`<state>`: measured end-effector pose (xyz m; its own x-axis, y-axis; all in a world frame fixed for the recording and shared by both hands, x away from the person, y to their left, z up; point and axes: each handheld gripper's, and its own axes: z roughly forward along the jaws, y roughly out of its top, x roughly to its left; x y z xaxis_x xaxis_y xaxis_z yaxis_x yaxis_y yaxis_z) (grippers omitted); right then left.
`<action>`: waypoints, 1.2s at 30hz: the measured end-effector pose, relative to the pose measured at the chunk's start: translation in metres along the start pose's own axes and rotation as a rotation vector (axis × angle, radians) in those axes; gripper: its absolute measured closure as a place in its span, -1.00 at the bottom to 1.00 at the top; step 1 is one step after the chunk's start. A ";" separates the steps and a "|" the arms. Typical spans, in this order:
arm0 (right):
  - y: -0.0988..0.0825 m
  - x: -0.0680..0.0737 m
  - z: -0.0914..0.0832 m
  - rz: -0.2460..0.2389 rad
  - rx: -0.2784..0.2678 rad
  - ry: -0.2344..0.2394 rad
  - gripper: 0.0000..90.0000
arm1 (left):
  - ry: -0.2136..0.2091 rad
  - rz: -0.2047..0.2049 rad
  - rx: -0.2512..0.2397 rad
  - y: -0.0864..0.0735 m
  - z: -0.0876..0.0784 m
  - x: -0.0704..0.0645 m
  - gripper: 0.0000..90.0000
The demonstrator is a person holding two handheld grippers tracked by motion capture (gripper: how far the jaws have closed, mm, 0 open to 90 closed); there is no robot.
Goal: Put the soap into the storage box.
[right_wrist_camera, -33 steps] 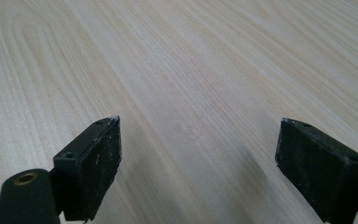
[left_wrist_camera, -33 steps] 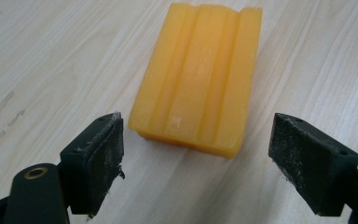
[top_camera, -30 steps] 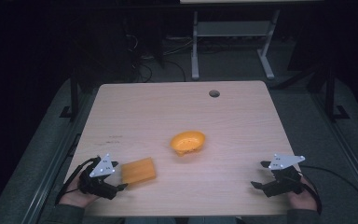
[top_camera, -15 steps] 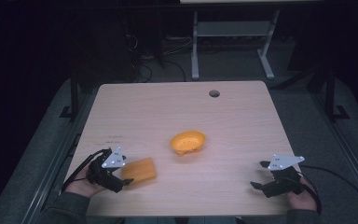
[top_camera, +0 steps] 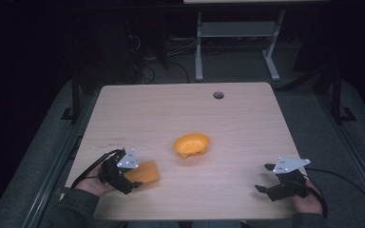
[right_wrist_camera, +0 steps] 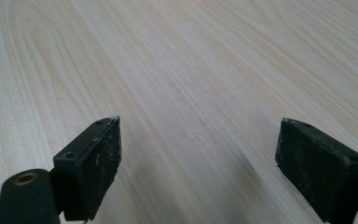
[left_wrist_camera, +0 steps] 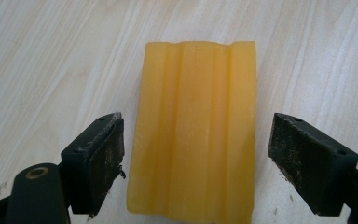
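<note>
Orange block (left_wrist_camera: 196, 130): lies flat between the left gripper (left_wrist_camera: 196, 163) jaws, which have moved forward around it.
Left grip: wide open, not touching.
Right gripper (right_wrist_camera: 198, 168): wide open, empty, unmoved.

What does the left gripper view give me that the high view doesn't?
Left gripper view: the ridged top of the yellow sponge, with a gap between it and each open jaw. High view: the orange bowl at mid-table and the right hand-held gripper, open over bare wood. Both: the sponge lying flat on the table at the left hand-held gripper.
</note>
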<state>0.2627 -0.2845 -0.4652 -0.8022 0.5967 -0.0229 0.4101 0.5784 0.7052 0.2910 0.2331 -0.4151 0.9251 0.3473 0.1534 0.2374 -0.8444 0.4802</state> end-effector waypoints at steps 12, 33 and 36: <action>0.001 0.000 0.001 -0.006 0.001 0.006 -0.70 | -0.028 0.021 0.058 0.009 0.016 0.005 -0.61; 0.001 0.001 0.002 -0.003 0.002 0.012 -0.70 | -0.091 0.023 0.134 0.012 0.038 0.010 -0.61; 0.001 0.002 0.002 -0.007 0.002 0.013 -0.70 | -0.103 0.023 0.136 0.013 0.041 0.011 -0.61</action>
<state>0.2627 -0.2819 -0.4661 -0.8104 0.5856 -0.0184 0.4055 0.5833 0.7038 0.3169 0.2091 -0.4427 0.9547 0.2892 0.0701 0.2470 -0.9016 0.3552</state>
